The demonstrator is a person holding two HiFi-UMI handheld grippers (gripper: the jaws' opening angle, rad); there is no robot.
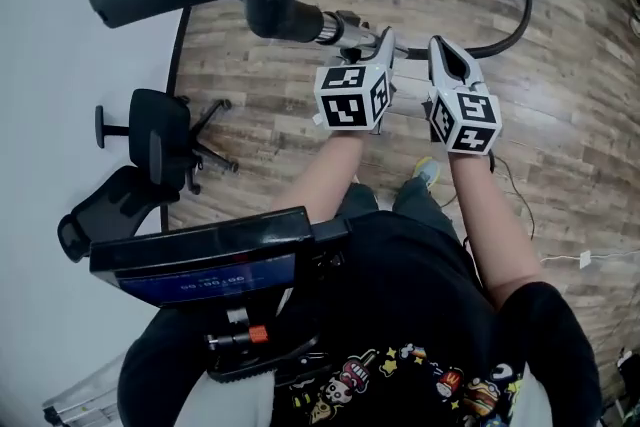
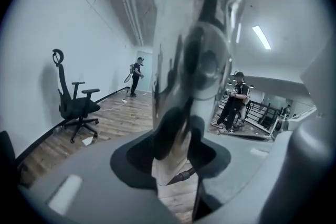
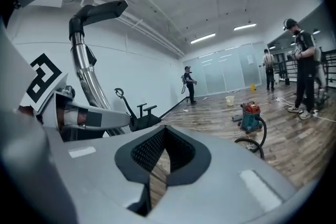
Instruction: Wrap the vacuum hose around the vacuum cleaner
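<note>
While the left hand-held gripper pinches the shiny wand, the right hand-held gripper is pressed together, empty. Well apart on the floor, the vacuum cleaner trails its slack hose; a hard tug could tip it or kink the hose. The wand-hose joint hides behind both grippers.

I'm holding both forearms out ahead, side by side, my left gripper clamping the metal vacuum wand, my right gripper sitting closed and empty.
</note>
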